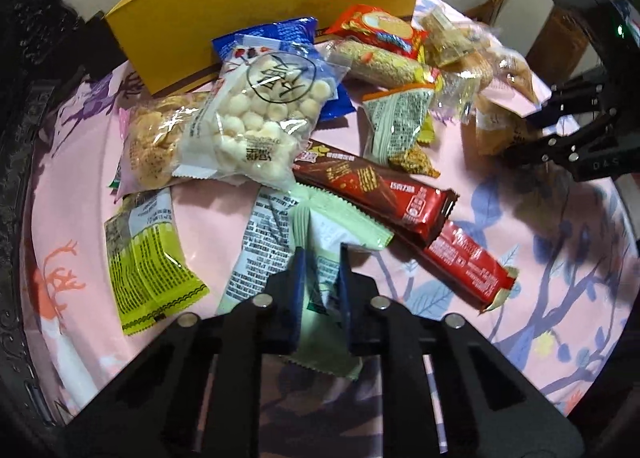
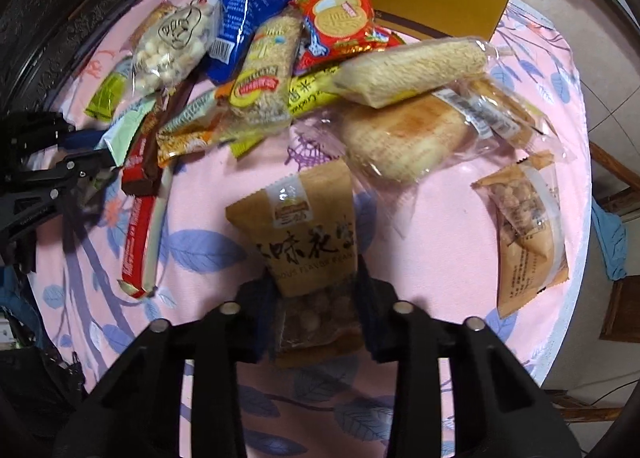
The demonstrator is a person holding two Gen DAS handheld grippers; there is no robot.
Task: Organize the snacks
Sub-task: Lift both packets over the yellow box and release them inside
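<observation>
**Two packets, one in each of my grippers**

Left wrist view: my left gripper [image 1: 320, 270] has its jaws drawn narrow, clamped on a pale green packet [image 1: 324, 254] that lies on the pink bench [image 1: 520, 218] beside two red bars [image 1: 400, 194]. A yellow box [image 1: 256, 6] stands behind the pile.

Right wrist view: my right gripper [image 2: 316, 278] pinches a brown peanut packet [image 2: 308, 226] between its jaws; the packet's far end lies over the bench near a wrapped bun [image 2: 404, 138].

A pink cloth [image 2: 440, 218] (blue leaves printed across it) carries a yellow box [image 1: 256, 6] and red bars [image 1: 400, 194].
</observation>
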